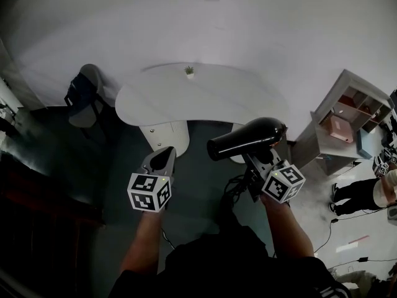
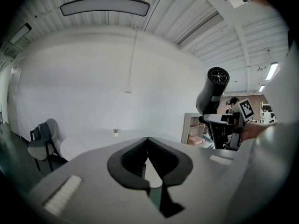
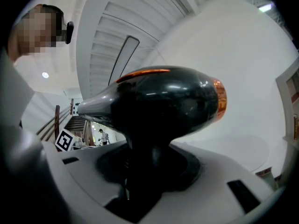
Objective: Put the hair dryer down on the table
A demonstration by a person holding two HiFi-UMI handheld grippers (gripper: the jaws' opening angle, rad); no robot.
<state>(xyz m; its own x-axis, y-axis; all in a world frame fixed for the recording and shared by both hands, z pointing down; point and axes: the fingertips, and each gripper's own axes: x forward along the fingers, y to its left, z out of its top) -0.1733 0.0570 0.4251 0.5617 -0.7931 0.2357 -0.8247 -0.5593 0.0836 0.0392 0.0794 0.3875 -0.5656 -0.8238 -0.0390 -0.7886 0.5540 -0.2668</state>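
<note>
In the head view the hair dryer's (image 1: 248, 138) handle is mostly hidden inside the right gripper (image 1: 259, 160), and its cord is hard to trace against the dark floor. In the right gripper view the dryer's body blocks most of the room. Both forearms reach forward from the lower edge, side by side. The right gripper's jaws are clamped on the handle, holding the dryer level in the air with its nozzle pointing left, short of the white table (image 1: 205, 95). The left gripper (image 1: 162, 157) points at the table, its tips together and holding nothing.
</note>
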